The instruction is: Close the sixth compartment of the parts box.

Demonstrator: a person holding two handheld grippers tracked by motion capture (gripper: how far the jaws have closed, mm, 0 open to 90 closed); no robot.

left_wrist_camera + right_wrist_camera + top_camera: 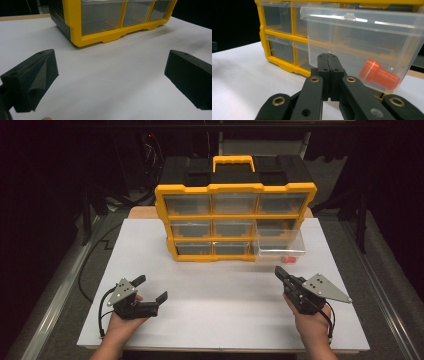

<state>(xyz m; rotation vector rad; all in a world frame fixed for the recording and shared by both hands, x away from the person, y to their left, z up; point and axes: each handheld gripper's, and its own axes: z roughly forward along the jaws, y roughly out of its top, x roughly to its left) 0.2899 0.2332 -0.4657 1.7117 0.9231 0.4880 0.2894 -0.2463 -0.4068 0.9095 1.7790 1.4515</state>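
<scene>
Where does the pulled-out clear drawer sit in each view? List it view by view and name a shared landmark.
High view: the clear drawer juts from the bottom-right slot of the yellow organizer.
Left gripper view: not in it.
Right gripper view: drawer upper right, holding an orange part.
Shared landmark: the organizer's yellow frame.

Light falls from above onto the white tabletop, which is bright while the surroundings sink into near black; soft shadows lie under the yellow organizer; glare streaks the clear drawer; the close black fingers are slightly soft.
</scene>
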